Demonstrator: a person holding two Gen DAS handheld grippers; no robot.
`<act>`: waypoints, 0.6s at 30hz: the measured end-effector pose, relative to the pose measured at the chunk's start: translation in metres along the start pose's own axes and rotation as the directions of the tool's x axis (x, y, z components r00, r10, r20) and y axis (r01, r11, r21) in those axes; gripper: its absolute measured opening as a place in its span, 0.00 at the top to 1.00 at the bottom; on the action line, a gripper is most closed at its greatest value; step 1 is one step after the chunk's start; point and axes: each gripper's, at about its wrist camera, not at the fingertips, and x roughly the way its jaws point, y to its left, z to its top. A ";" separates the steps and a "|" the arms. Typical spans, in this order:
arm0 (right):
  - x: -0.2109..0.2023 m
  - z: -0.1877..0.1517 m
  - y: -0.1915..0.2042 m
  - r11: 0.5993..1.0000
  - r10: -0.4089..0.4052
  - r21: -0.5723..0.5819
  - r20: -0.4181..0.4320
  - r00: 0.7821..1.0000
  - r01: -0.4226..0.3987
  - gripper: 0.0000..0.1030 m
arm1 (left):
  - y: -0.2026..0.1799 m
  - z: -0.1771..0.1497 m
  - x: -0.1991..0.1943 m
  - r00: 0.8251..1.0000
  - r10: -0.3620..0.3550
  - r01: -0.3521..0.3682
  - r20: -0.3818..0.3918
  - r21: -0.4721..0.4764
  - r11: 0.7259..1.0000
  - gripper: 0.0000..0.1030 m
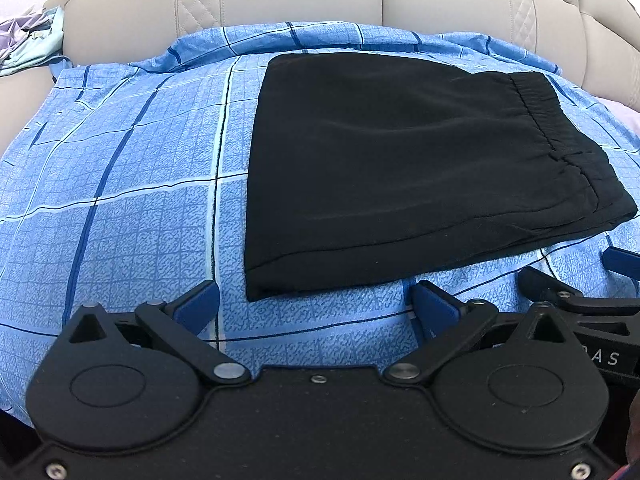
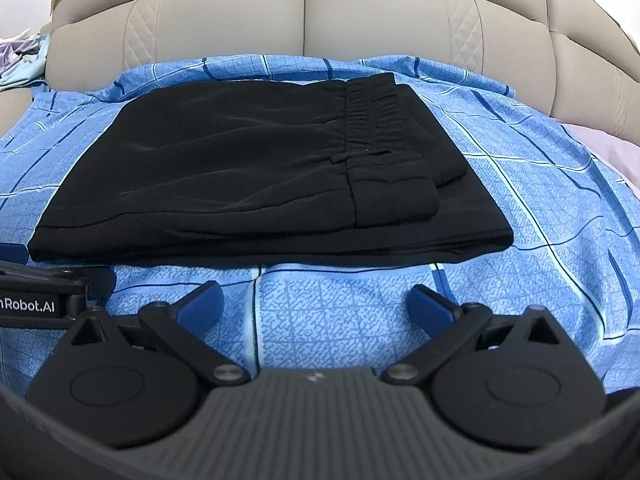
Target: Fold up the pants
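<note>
Black pants (image 1: 400,168) lie folded into a flat rectangle on a blue checked sheet (image 1: 120,184), with the elastic waistband on top at the right. They also show in the right wrist view (image 2: 224,172). My left gripper (image 1: 316,304) is open and empty, just short of the pants' near edge. My right gripper (image 2: 316,304) is open and empty, a little back from the near edge. The right gripper's fingers (image 1: 624,264) show at the right edge of the left wrist view.
The sheet (image 2: 520,208) covers a bed. A beige padded headboard (image 2: 304,12) stands behind it. Crumpled pale clothes (image 1: 28,40) lie at the far left beside the bed. The left gripper's body (image 2: 36,300) shows at the left edge of the right wrist view.
</note>
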 end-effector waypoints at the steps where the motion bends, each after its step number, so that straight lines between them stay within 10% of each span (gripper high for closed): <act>1: 0.000 0.000 0.001 1.000 -0.001 0.001 0.000 1.000 0.001 0.00 | 0.000 0.000 0.000 1.000 0.000 0.000 -0.001 -0.001 1.000 0.00; 18: 0.000 -0.001 0.000 1.000 0.003 0.003 0.001 1.000 -0.003 0.00 | -0.001 0.001 0.001 1.000 0.002 -0.003 -0.007 -0.004 1.000 0.00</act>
